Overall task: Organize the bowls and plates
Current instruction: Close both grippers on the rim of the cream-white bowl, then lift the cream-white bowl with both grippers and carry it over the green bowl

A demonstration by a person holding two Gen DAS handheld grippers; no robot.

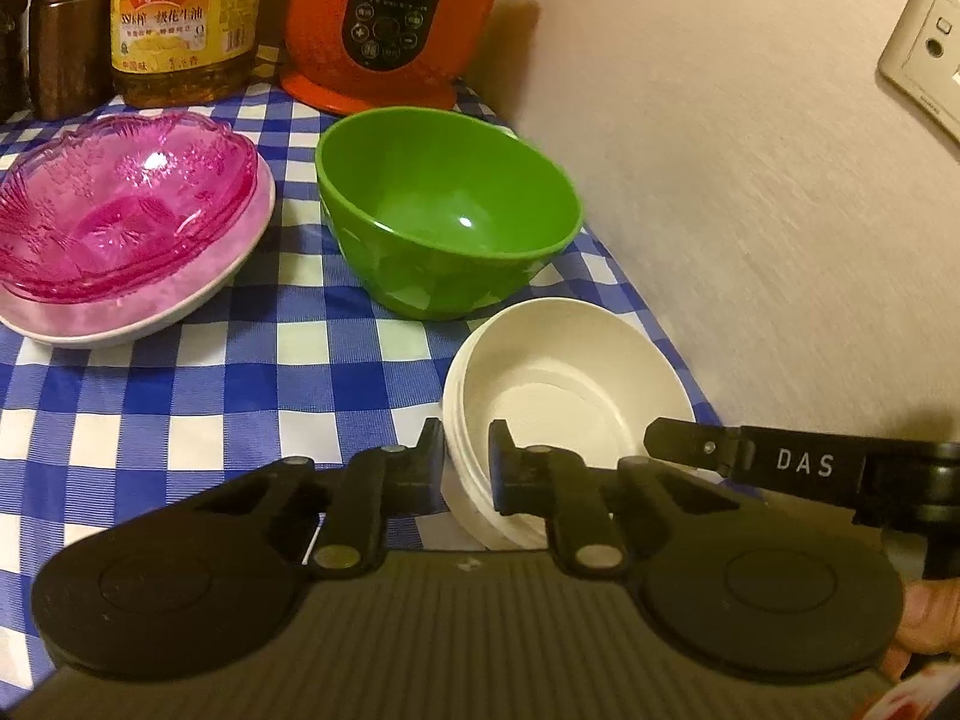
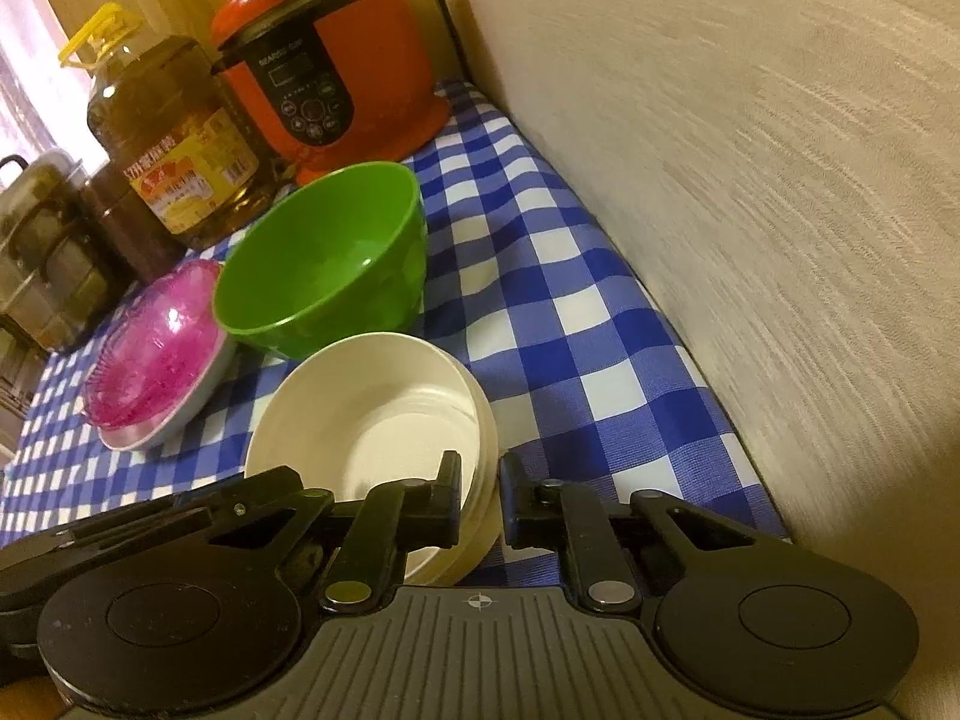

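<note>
A stack of white bowls (image 1: pixel 564 372) (image 2: pixel 372 420) stands on the blue-and-white checked cloth (image 1: pixel 180 420) near the wall. My left gripper (image 1: pixel 468 462) is shut on the stack's near left rim, one finger outside and one inside. My right gripper (image 2: pixel 480 498) is shut on the right rim of the same stack; one of its fingers (image 1: pixel 678 441) shows in the left wrist view. Behind the stack sits an empty green bowl (image 1: pixel 450 210) (image 2: pixel 324 258). To the left, a pink glass bowl (image 1: pixel 120 204) (image 2: pixel 156 348) rests in a white plate (image 1: pixel 180 300) (image 2: pixel 180 420).
An orange pressure cooker (image 1: pixel 390 18) (image 2: pixel 336 72), a big oil bottle (image 1: pixel 180 18) (image 2: pixel 174 138) and dark jars (image 1: pixel 66 30) line the back. A beige wall (image 1: pixel 750 180) with a socket (image 1: pixel 924 54) closes the right side.
</note>
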